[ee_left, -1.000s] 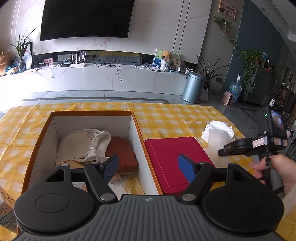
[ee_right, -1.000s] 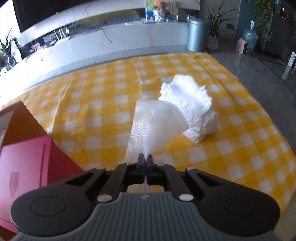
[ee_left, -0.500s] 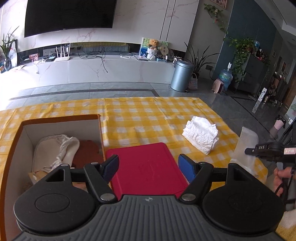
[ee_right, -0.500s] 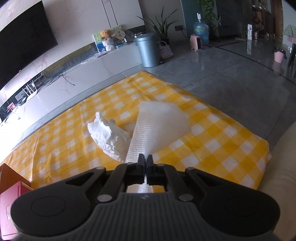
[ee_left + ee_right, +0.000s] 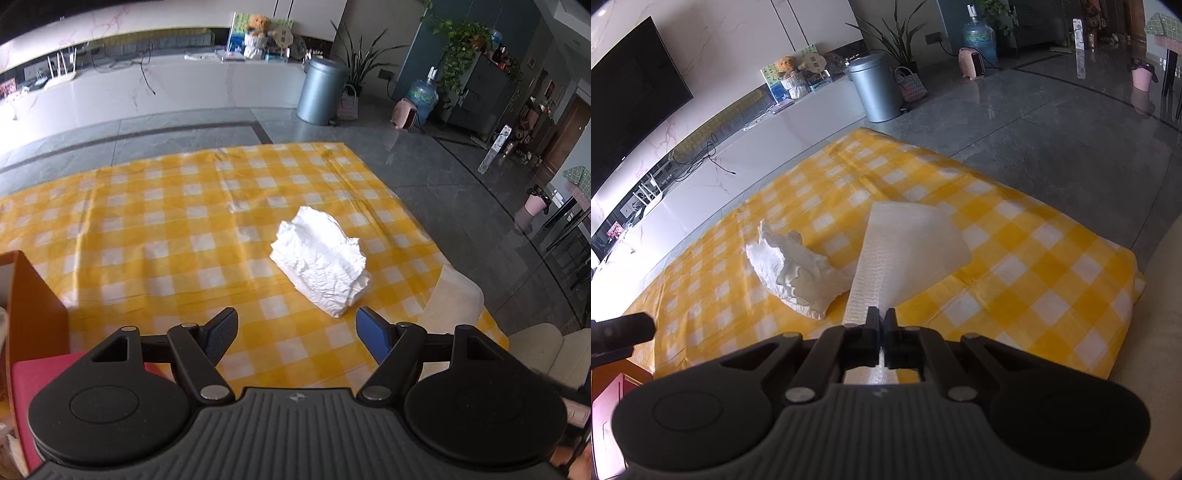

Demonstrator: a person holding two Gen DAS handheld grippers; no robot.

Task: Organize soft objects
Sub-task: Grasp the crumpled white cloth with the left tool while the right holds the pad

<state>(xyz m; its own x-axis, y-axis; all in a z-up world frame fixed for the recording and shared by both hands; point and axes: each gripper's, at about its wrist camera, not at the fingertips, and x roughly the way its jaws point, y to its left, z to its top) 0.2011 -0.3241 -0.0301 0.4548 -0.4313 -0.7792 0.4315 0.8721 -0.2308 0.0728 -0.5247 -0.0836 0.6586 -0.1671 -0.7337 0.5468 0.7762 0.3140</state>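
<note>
Your right gripper [image 5: 881, 320] is clamped on one white cloth [image 5: 907, 251] — its long axis runs away from the jaws, fanning wider at the far end, above the checked tablecloth [image 5: 1027, 266]. One crumpled tissue [image 5: 322, 263] lies on that tablecloth, just left of the cloth. Your left gripper [image 5: 295, 334] stands wide and empty — the tissue just beyond it.
</note>
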